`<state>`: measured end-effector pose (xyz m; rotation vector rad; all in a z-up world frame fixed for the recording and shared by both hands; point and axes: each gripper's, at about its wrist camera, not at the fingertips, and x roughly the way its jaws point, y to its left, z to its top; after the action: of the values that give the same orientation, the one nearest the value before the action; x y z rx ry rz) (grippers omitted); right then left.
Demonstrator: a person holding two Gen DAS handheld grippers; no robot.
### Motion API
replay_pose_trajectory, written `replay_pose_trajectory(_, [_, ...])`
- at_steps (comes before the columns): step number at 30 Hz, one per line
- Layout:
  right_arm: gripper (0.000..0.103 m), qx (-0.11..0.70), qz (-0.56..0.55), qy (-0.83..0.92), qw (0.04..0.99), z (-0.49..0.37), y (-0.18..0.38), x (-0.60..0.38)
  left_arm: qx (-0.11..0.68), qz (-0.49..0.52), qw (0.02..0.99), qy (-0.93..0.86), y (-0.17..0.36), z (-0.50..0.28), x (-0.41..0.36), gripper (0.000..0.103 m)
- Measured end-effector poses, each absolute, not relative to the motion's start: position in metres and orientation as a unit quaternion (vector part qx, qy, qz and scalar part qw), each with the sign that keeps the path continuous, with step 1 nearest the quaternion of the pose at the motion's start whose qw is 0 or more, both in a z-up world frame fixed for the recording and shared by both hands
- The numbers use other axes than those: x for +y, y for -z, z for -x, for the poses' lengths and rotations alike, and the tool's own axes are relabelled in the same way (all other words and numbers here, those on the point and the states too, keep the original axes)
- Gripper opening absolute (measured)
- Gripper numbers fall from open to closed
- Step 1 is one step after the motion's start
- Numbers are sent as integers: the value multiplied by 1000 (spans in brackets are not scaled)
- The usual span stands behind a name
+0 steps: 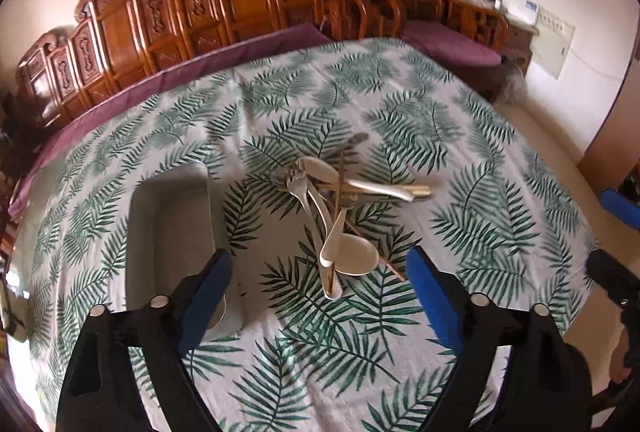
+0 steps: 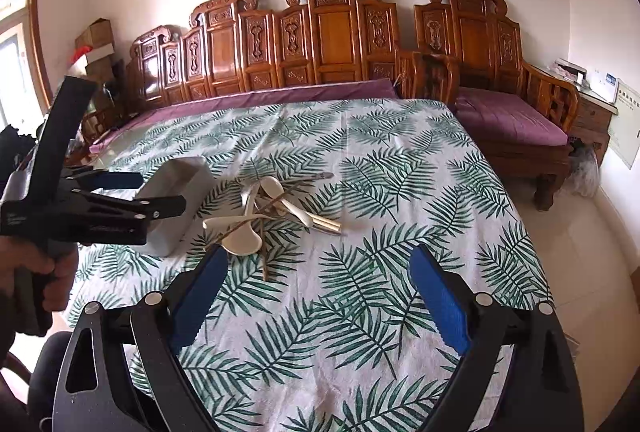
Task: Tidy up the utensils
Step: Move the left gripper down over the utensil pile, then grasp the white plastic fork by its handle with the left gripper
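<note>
A tangled pile of utensils (image 1: 340,207) lies mid-table on the leaf-print cloth: white ceramic spoons, a metal fork and wooden chopsticks. My left gripper (image 1: 320,260) hangs open just above the near end of the pile, and one white spoon (image 1: 352,256) lies below its spread blue fingers without touching them. A grey metal tray (image 1: 172,216) sits left of the pile, partly behind the left finger. From the right wrist, the same pile (image 2: 272,207) lies ahead of my open, empty right gripper (image 2: 318,252). The left gripper (image 2: 162,191) shows in front of the tray (image 2: 188,175).
A carved wooden sofa (image 2: 320,43) with purple cushions (image 2: 512,119) runs behind the table. The table's right edge drops to a pale tiled floor (image 2: 580,252). A person's hand (image 2: 60,268) holds the left gripper's handle. Boxes (image 2: 96,39) stand at the back left.
</note>
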<state>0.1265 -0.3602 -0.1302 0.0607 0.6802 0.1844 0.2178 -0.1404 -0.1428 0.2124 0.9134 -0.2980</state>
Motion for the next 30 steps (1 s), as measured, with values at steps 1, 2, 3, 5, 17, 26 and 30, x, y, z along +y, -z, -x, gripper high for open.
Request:
replay_pose_trajectory(1, [94, 335, -30, -89, 937, -128, 132, -361, 444, -99, 878, 147, 145, -221, -139, 78])
replay_pose_trajectory(2, [94, 337, -29, -89, 937, -129, 133, -362, 450, -96, 875, 152, 148, -226, -139, 74])
replay_pose_trajectory(3, [94, 339, -29, -88, 936, -131, 135, -362, 456, -93, 871, 158, 151, -232, -139, 73])
replay_pose_trajectory(5, [94, 345, -28, -90, 934, -136, 137, -360, 464, -89, 865, 169, 154, -241, -140, 68])
replay_pose_trajectory(17, [91, 358, 35, -112, 926, -193, 151, -338, 548, -110, 799, 222, 194, -310, -165, 39])
replay_pose_trajectory(26, [89, 396, 41, -98, 912, -235, 182, -347, 588, -68, 768, 247, 219, -333, -157, 30])
replay_pose_trajectory(30, [89, 401, 35, -95, 910, -241, 187, -349, 597, -72, 761, 242, 226, -336, -160, 21])
